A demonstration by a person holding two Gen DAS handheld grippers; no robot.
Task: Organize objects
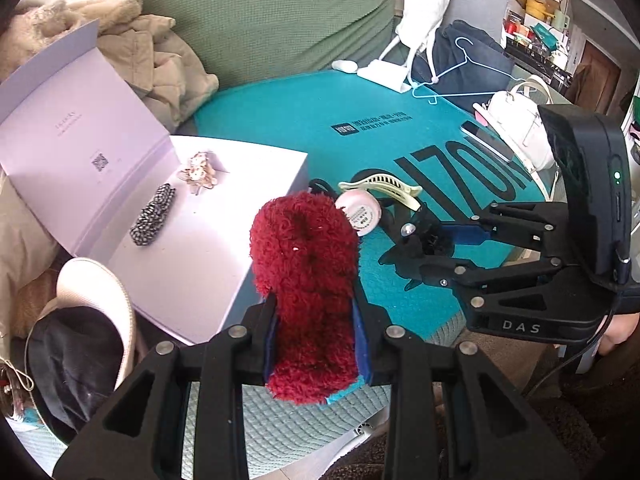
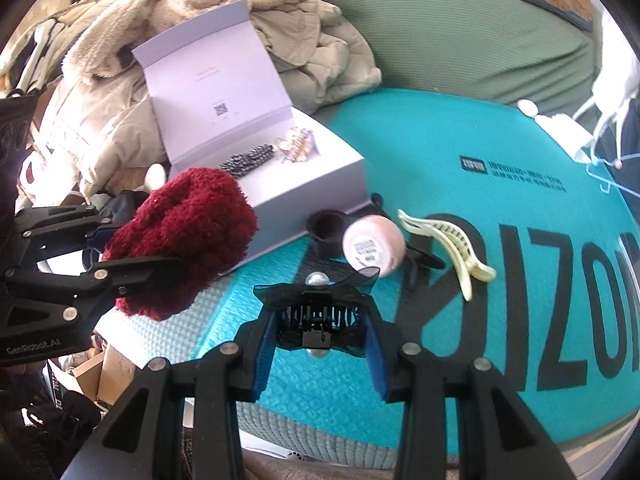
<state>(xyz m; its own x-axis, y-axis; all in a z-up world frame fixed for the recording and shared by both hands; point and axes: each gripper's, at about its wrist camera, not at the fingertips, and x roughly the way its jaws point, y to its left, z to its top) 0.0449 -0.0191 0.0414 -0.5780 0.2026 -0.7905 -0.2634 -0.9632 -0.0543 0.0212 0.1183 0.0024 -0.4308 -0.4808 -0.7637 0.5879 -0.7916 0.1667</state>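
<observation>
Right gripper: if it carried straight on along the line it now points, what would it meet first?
Probably the pink round jar lying on the teal mat, just beyond the black hair clip that the right gripper holds. Depth is hard to judge here.

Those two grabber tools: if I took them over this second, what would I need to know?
Left gripper: shut on the red fluffy scrunchie.
Right gripper: shut on the black mesh hair clip.
Done: checkered scrunchie and shell clip lie in the open white box.
Left: both held pieces, plus the cream claw clip and pink jar on the teal mat.
</observation>
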